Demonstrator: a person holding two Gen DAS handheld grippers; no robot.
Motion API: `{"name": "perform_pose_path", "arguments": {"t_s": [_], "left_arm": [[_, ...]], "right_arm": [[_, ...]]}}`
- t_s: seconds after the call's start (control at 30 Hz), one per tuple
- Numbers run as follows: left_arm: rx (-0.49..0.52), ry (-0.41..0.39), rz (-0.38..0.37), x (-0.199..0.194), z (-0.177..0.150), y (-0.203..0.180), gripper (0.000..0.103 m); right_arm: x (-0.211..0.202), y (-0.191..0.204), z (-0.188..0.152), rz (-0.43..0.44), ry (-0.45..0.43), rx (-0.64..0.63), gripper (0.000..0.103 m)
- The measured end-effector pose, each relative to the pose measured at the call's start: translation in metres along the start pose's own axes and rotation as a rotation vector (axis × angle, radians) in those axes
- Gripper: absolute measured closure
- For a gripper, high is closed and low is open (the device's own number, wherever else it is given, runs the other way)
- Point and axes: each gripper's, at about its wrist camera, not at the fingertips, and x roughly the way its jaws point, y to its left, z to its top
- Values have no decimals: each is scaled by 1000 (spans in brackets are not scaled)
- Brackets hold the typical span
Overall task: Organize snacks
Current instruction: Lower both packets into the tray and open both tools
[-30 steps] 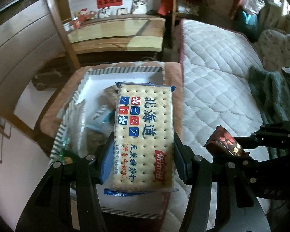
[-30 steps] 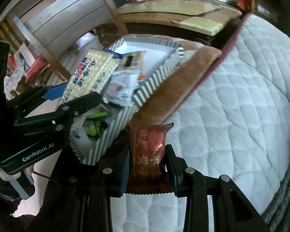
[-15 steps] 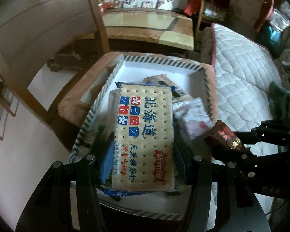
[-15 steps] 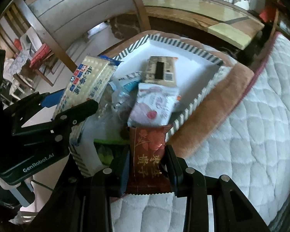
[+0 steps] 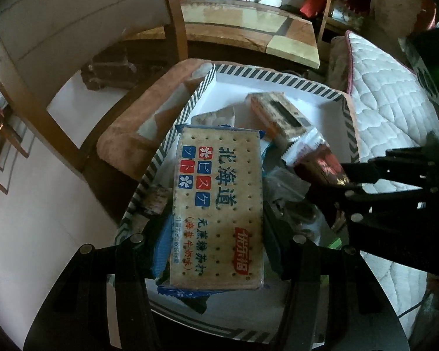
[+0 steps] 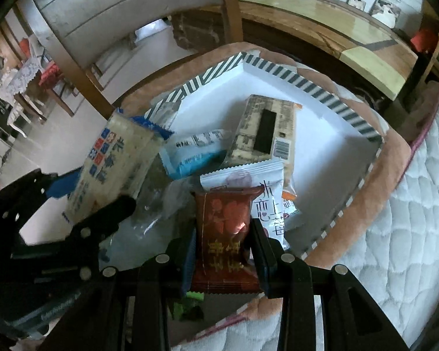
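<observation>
My left gripper (image 5: 216, 234) is shut on a cracker packet (image 5: 218, 204) with blue wrapper ends and holds it over the striped box (image 5: 278, 76). The packet also shows in the right wrist view (image 6: 117, 169). My right gripper (image 6: 224, 248) is shut on a dark red snack packet (image 6: 225, 234), held above the box's near part. It shows in the left wrist view (image 5: 322, 166) too. The striped box (image 6: 307, 84) holds several snack packets, among them a tan boxed snack (image 6: 266, 128) and a white pouch (image 6: 266, 193).
The box sits on a brown cushion (image 6: 395, 161) at the edge of a white quilted mattress (image 6: 409, 248). A wooden bench (image 6: 351, 41) and a wooden chair (image 6: 102, 14) stand beyond. White floor lies to the left.
Both grippers have moved from over the mattress edge to above the striped box, each still gripping its packet. More of the box's inside shows.
</observation>
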Motion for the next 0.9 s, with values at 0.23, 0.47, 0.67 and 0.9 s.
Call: {"name": "perform_pose_path", "arguments": {"t_s": [0.23,0.47,0.67,0.9], "left_arm": [[-41,-10,6,-1,1,5,42],[-49,-53,14,-16,-2,4,40],[-52,-87,7,-36,-9,0,40],[-51,-125,45,-59,-17,-3,40]], "right_arm": [[-7,-1,-4,20,-29,34,53],[-30,0,-23,28,-73,53,50],[-54,0,-50,21,-123,84,50],[-72,1,-83,-1,-140,97,48]]}}
